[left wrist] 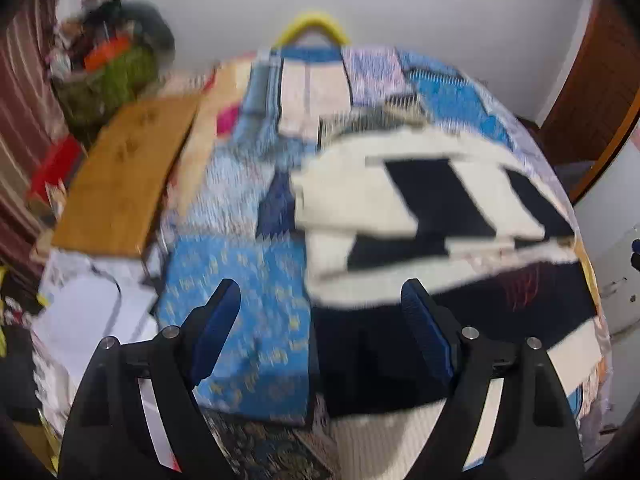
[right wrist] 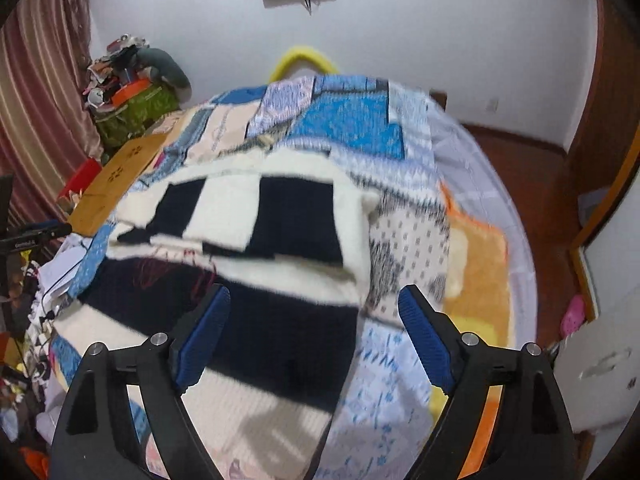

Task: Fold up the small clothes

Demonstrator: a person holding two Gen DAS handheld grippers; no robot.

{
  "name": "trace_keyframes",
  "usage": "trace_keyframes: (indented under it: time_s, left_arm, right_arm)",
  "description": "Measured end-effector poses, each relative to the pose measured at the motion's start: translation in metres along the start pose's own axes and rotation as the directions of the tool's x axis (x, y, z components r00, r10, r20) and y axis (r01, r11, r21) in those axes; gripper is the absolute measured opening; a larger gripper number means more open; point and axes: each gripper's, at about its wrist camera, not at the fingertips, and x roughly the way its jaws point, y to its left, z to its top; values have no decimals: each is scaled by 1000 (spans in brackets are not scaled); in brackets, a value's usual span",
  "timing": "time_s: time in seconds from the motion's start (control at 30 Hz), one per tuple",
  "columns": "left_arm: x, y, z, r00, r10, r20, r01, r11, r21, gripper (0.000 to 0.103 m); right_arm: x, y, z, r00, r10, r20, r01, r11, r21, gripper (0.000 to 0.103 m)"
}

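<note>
A cream and black striped knitted garment (left wrist: 420,208) lies on a bed covered by a blue patchwork quilt (left wrist: 248,280). In the left wrist view it fills the centre right, with its upper part folded over the lower. My left gripper (left wrist: 320,300) hangs above the garment's near left edge, jaws wide apart, nothing between the blue pads. The same garment (right wrist: 248,232) fills the centre left of the right wrist view. My right gripper (right wrist: 314,304) hovers over its near right part, also open and empty. Both views are blurred.
A wooden board (left wrist: 124,176) lies along the bed's left side, with papers (left wrist: 92,312) and a green basket of clutter (left wrist: 108,76) nearby. A yellow hoop (right wrist: 300,62) stands behind the bed. An orange blanket (right wrist: 476,264) lies at the bed's right. Wooden floor (right wrist: 536,184) lies beyond.
</note>
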Motion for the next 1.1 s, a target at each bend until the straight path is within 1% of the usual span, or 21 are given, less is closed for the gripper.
trace_keyframes:
  time_s: [0.13, 0.23, 0.43, 0.53, 0.6, 0.63, 0.67, 0.7, 0.73, 0.8, 0.83, 0.87, 0.9, 0.93, 0.97, 1.0, 1.03, 1.1]
  left_arm:
    - [18, 4, -20, 998, -15, -66, 13, 999, -32, 82]
    - [31, 5, -31, 992, -33, -118, 27, 999, -47, 82]
    - [53, -1, -41, 980, -69, -186, 58, 996, -64, 82]
    - [63, -2, -42, 972, -101, -211, 83, 993, -89, 82]
    - [70, -3, -43, 965, -130, -227, 105, 988, -116, 81]
    - [72, -3, -44, 962, -145, -230, 118, 985, -128, 75]
    - [74, -4, -45, 959, -162, -233, 133, 982, -138, 69]
    - [75, -4, -45, 955, -183, -235, 151, 977, -148, 66]
    - [75, -4, -46, 951, -200, -234, 166, 973, -158, 60]
    - [74, -5, -46, 951, -211, -227, 175, 970, -168, 56]
    - [73, -6, -46, 951, -215, -222, 181, 969, -165, 47]
    - [72, -7, -46, 952, -216, -217, 185, 970, -156, 37]
    - [70, -9, -46, 955, -207, -212, 178, 973, -145, 32]
    - [68, -10, -45, 957, -200, -208, 174, 975, -136, 21]
    - [67, -11, -45, 960, -193, -204, 170, 977, -126, 11]
    - [66, -13, -43, 963, -185, -198, 164, 980, -116, 10]
    - [65, -14, -41, 965, -180, -190, 161, 981, -111, 9]
    - [60, -16, -38, 970, -179, -162, 164, 981, -104, 8]
  right_arm:
    - [18, -9, -19, 998, 23, -63, -19, 998, 56, 84]
    - [31, -17, -32, 994, 43, -104, -32, 994, 104, 84]
    - [51, -34, -49, 985, 85, -151, -54, 978, 203, 84]
    - [60, -36, -52, 981, 107, -163, -69, 972, 225, 84]
    - [65, -34, -54, 976, 133, -174, -91, 968, 234, 83]
    - [68, -33, -55, 973, 146, -180, -102, 967, 234, 82]
    - [71, -30, -56, 970, 159, -186, -114, 966, 231, 75]
    - [73, -28, -56, 966, 170, -193, -123, 965, 230, 68]
    - [76, -26, -57, 962, 184, -200, -136, 964, 230, 65]
    - [78, -23, -57, 958, 208, -195, -161, 959, 235, 54]
    - [77, -22, -56, 958, 219, -188, -172, 956, 238, 51]
    - [76, -22, -55, 958, 222, -183, -177, 955, 237, 45]
    - [74, -21, -54, 960, 219, -176, -176, 957, 229, 35]
    - [73, -20, -53, 962, 213, -173, -174, 961, 217, 29]
    - [72, -19, -52, 963, 208, -171, -171, 963, 207, 20]
    - [70, -18, -51, 964, 204, -169, -170, 966, 195, 12]
    - [71, -17, -49, 966, 201, -164, -170, 967, 188, 10]
    - [68, -16, -46, 970, 198, -144, -171, 969, 177, 9]
